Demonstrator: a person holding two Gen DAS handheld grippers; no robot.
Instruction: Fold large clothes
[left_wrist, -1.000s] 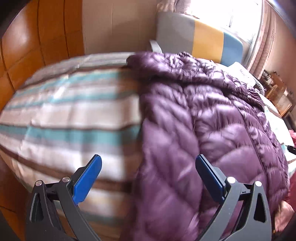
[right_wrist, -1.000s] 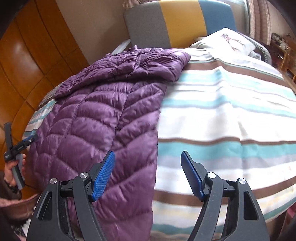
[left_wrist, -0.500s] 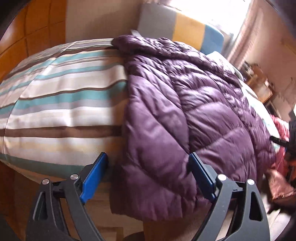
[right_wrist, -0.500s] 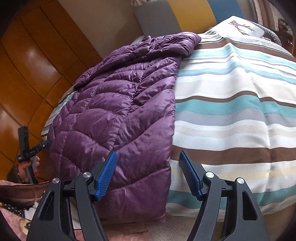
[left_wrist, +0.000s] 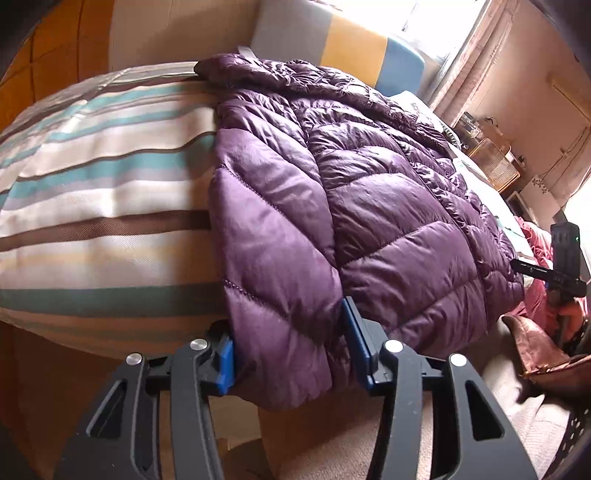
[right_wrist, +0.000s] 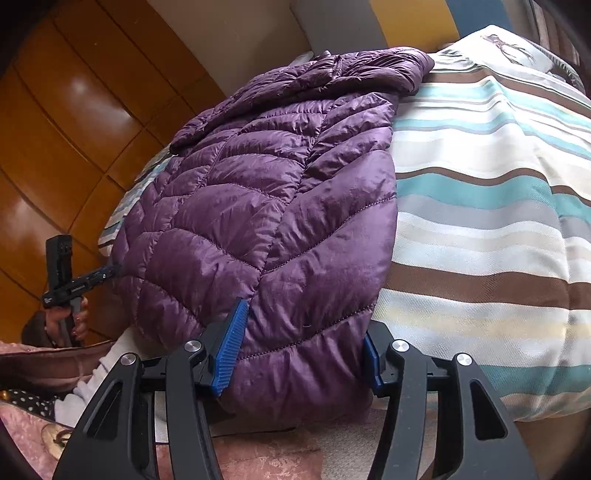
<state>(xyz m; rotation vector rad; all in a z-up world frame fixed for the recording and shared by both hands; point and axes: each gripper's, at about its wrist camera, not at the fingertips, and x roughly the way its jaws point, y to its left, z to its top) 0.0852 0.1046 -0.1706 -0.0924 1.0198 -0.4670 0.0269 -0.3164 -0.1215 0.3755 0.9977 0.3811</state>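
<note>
Your purple puffer jacket (left_wrist: 369, 206) lies lengthwise on the striped duvet (left_wrist: 103, 206) of the bed, collar toward the headboard (left_wrist: 332, 48), its hem hanging over the foot edge of the bed. Your left tool (left_wrist: 290, 354) sits at the hem's left corner, its blue pads on either side of the draped fabric and touching it; the jaws are still wide, so you cannot call it clamped. Your right tool (right_wrist: 299, 354) does the same at the hem's other corner (right_wrist: 306, 332), pads spread with the fabric bulging between them. On the left, bare duvet runs from the jacket's side edge out to the wooden wardrobe (right_wrist: 55, 147). On the right, a broad stretch of duvet (right_wrist: 480, 221) lies open up to the pillow (right_wrist: 498, 44). Below the hem there is floor and a pink cloth (right_wrist: 258, 461).
</note>
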